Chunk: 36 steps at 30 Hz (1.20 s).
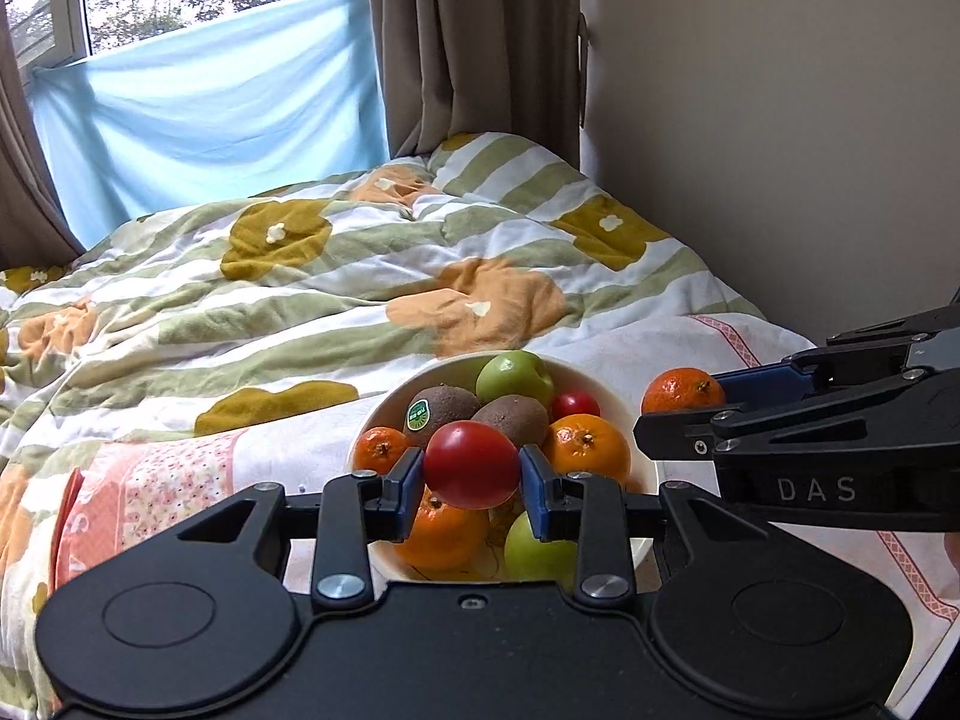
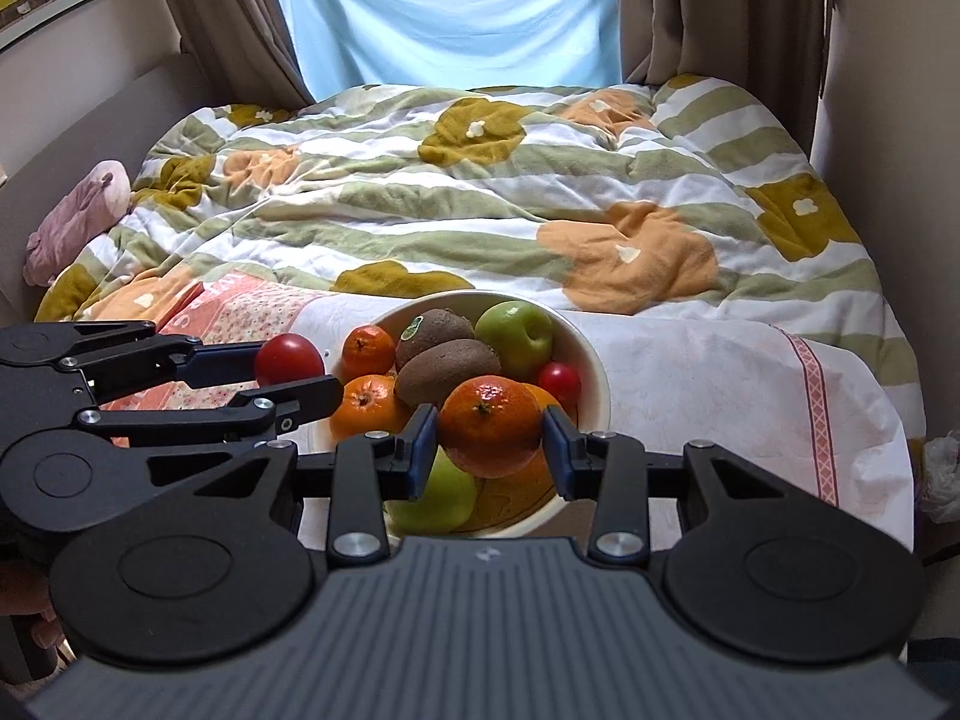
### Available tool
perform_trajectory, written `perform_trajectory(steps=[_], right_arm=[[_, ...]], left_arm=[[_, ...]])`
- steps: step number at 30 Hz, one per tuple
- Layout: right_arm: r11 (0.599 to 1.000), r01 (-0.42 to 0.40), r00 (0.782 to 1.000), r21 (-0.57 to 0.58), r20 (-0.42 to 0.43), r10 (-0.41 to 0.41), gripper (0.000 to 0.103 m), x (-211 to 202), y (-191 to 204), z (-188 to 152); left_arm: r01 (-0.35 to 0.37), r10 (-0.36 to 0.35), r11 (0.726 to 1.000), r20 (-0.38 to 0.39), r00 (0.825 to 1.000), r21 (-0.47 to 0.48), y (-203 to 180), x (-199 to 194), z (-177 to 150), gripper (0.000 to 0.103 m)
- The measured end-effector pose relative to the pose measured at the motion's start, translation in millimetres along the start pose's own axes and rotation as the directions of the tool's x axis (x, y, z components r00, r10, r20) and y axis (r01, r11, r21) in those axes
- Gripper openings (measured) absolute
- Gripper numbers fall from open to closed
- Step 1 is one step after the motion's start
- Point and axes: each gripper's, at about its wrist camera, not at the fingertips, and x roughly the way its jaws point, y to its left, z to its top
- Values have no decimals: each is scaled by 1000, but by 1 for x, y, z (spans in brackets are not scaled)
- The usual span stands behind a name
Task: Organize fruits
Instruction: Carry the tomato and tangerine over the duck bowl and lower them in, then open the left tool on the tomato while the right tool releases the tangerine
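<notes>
Left wrist view, lower centre: left gripper (image 1: 472, 474) clenches a red tomato (image 1: 472, 465) and right gripper (image 1: 672, 405) grips a mandarin (image 1: 681, 390), both clear of the bowl (image 1: 600, 381), probably for sorting

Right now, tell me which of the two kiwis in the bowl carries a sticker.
The far kiwi, lying at the back of the bowl beside the green apple. It has a green oval sticker on its left end; the nearer kiwi shows none.
</notes>
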Motion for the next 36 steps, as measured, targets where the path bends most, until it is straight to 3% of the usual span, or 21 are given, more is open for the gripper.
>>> perform_trajectory(steps=[12,14,15,16,17,25,36], right_arm=[[993,82,996,81,-34,-80,53,23,-7,-4],[992,91,995,86,-36,-88,53,23,-8,-5],[992,93,995,89,-37,-90,53,22,-8,-6],[992,95,995,89,-37,-92,53,22,-8,-6],[991,98,995,87,-37,-95,53,20,-8,-6],[996,78,996,49,-36,-76,53,20,1,-1],[999,1,998,51,-60,2,53,53,18,4]], left_arm=[[92,-86,992,-78,993,82,0,47,-10,39],[101,-96,992,-70,993,79,2,46,-10,58],[112,-108,991,-59,992,74,3,44,-10,77],[118,-115,990,-43,992,73,5,40,-10,89],[117,-115,990,-29,993,77,5,36,-10,91],[77,-75,994,-32,997,76,15,11,-16,91],[15,-15,1000,-36,999,9,38,-10,-28,91]])
